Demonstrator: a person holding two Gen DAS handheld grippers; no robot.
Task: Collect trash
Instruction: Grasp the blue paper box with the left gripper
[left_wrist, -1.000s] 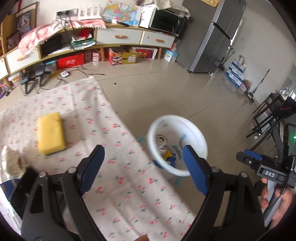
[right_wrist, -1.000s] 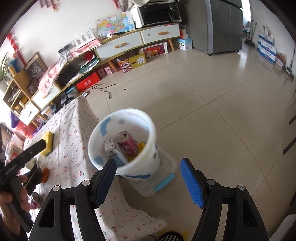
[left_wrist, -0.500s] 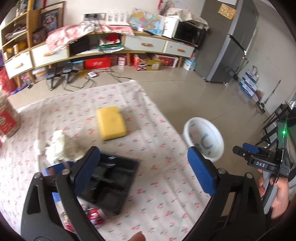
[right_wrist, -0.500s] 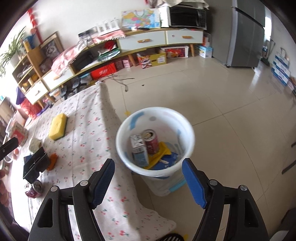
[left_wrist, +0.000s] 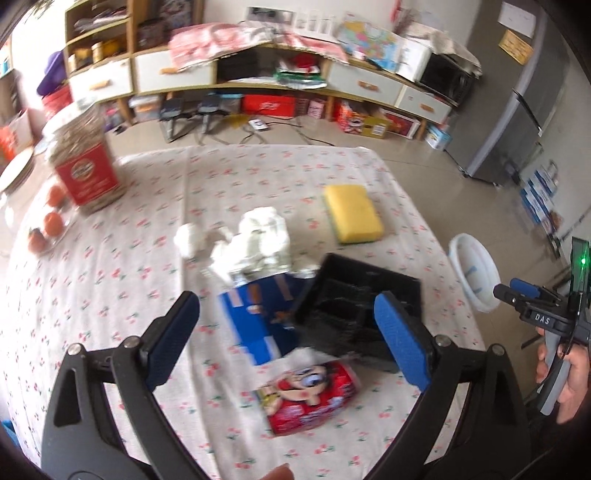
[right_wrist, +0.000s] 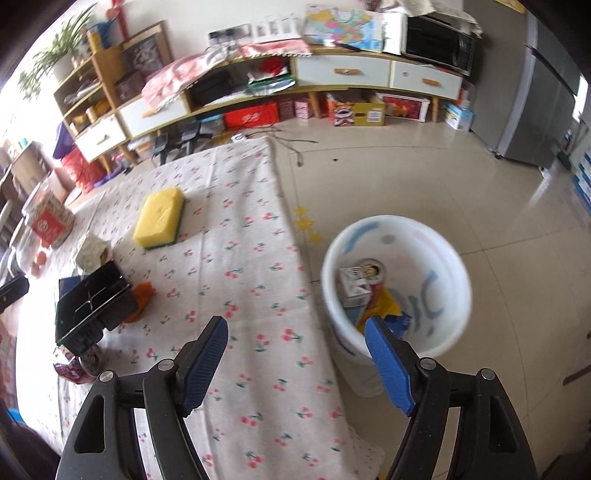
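Note:
My left gripper (left_wrist: 288, 332) is open and empty above the table's trash pile. Below it lie a red crushed can (left_wrist: 310, 398), a blue carton (left_wrist: 258, 317), a black plastic tray (left_wrist: 354, 310) and crumpled white tissue (left_wrist: 255, 240). My right gripper (right_wrist: 295, 354) is open and empty over the table's right edge, beside the white trash bin (right_wrist: 439, 258) on the floor. The bin holds a can (right_wrist: 373, 273), a small carton (right_wrist: 352, 284) and yellow and blue wrappers. The black tray (right_wrist: 92, 299) and an orange scrap (right_wrist: 142, 295) show at the left in the right wrist view.
A yellow sponge (left_wrist: 352, 212) lies on the cherry-print tablecloth (left_wrist: 110, 266). A red tin (left_wrist: 88, 177) and small oranges (left_wrist: 51, 225) sit at the far left. The bin (left_wrist: 474, 269) stands off the table's right side. Shelves and a fridge (right_wrist: 546, 103) line the back wall.
My left gripper swung left from the bin to over the trash pile on the table. My right gripper turned left, so more of the table shows beside the bin.

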